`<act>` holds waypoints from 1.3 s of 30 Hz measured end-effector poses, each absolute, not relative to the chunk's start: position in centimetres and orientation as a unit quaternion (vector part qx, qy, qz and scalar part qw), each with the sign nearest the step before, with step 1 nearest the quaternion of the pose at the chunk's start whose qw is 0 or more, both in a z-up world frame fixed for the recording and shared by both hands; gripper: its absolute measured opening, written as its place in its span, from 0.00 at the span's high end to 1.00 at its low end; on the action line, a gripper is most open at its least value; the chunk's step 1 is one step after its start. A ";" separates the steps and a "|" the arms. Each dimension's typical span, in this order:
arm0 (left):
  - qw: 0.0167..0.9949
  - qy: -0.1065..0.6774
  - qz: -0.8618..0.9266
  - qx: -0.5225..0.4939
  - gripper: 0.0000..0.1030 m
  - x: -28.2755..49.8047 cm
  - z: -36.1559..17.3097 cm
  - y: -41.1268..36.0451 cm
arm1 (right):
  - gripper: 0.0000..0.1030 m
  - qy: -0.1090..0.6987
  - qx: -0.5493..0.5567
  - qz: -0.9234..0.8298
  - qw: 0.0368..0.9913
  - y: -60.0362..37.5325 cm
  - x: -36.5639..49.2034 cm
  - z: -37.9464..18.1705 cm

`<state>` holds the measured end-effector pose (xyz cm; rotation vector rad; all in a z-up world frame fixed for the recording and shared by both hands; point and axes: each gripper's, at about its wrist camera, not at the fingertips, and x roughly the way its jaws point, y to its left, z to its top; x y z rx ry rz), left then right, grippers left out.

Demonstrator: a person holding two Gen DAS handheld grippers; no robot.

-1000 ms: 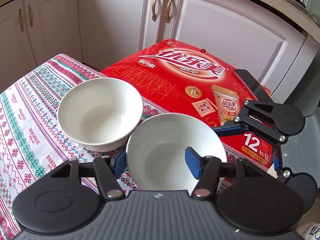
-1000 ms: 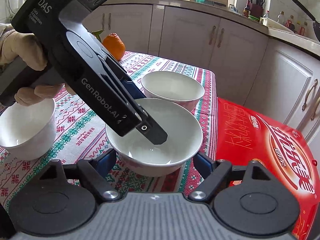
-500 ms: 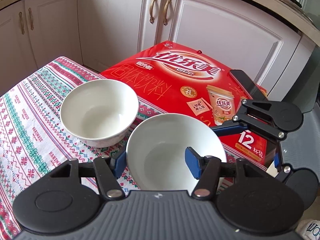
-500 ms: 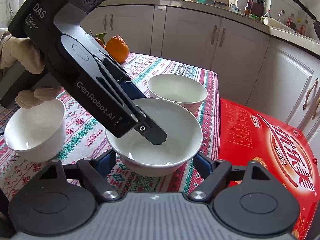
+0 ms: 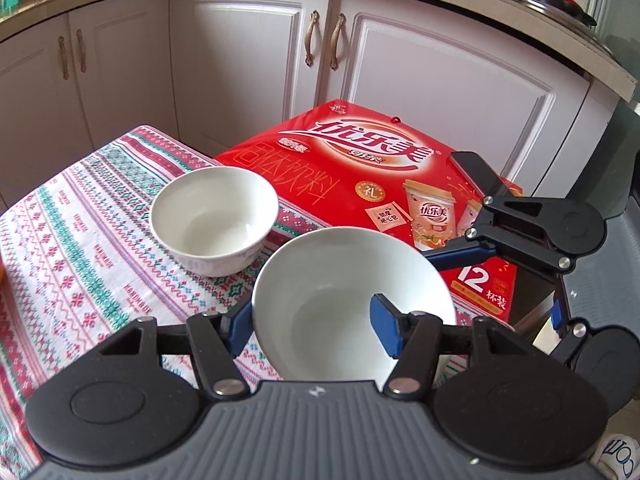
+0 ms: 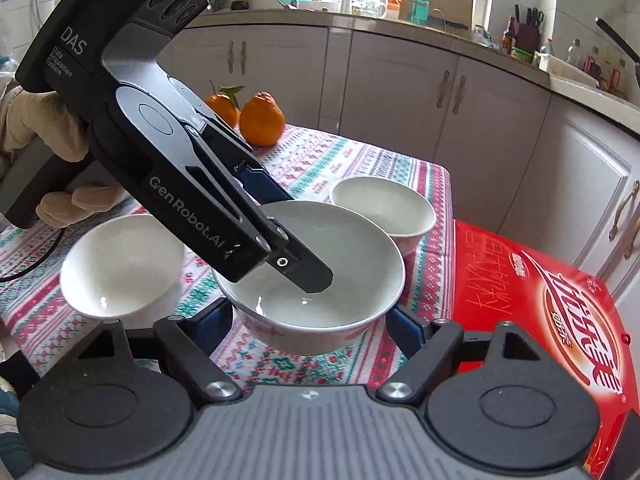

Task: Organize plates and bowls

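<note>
Bowl gripped by both tools at once, above the patterned cloth.

White bowl [image 5: 352, 280] sits in the left gripper [image 5: 312, 320], whose jaws are clamped on the near rim, one blue pad outside the wall and the other inside the basin. Right gripper [image 6: 310, 324] spans the same bowl, its jaws set wide with a pad pressed against each outer side. Second bowl [image 5: 214, 220] stands on the tablecloth [image 5: 80, 240] beyond the left jaws and off to their left, apart from the gripped one. Third bowl [image 6: 120, 264] lies left of the right jaws, just outside them. Red drink box [image 5: 360, 160] lies past both sets of jaws, at the cloth's edge. Two oranges [image 6: 262, 120] sit further back. Gloved hand [image 6: 40, 128] grips the left tool's handle.
</note>
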<state>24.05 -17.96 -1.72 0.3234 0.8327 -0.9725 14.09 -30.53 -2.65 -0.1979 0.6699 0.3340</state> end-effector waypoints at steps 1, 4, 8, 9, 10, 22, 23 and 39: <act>0.792 0.385 -0.450 0.149 0.42 23.8 -1.5 -17.7 | 0.16 0.325 -0.097 0.165 0.926 -30.3 13.9 -2.5; 0.797 0.381 -0.444 0.148 0.42 23.2 -1.0 -16.9 | 0.16 0.321 -0.099 0.173 0.926 -29.6 13.3 -1.9; 0.806 0.375 -0.435 0.141 0.42 22.3 -0.3 -15.5 | 0.16 0.316 -0.103 0.184 0.925 -28.6 12.6 -1.3; 0.809 0.373 -0.433 0.140 0.42 22.0 -0.1 -15.2 | 0.16 0.315 -0.105 0.187 0.925 -28.3 12.5 -1.1; 0.811 0.372 -0.429 0.140 0.42 21.8 0.1 -14.8 | 0.16 0.313 -0.105 0.190 0.925 -28.0 12.3 -1.0; 0.834 0.365 -0.392 0.128 0.41 19.5 1.4 -10.6 | 0.15 0.298 -0.119 0.232 0.918 -24.7 10.9 0.5; 0.836 0.365 -0.390 0.127 0.41 19.4 1.4 -10.2 | 0.16 0.298 -0.120 0.235 0.917 -24.4 10.9 0.6; 0.844 0.388 -0.356 0.103 0.41 19.2 -0.5 -6.5 | 0.16 0.322 -0.109 0.278 0.899 -21.3 12.0 -1.2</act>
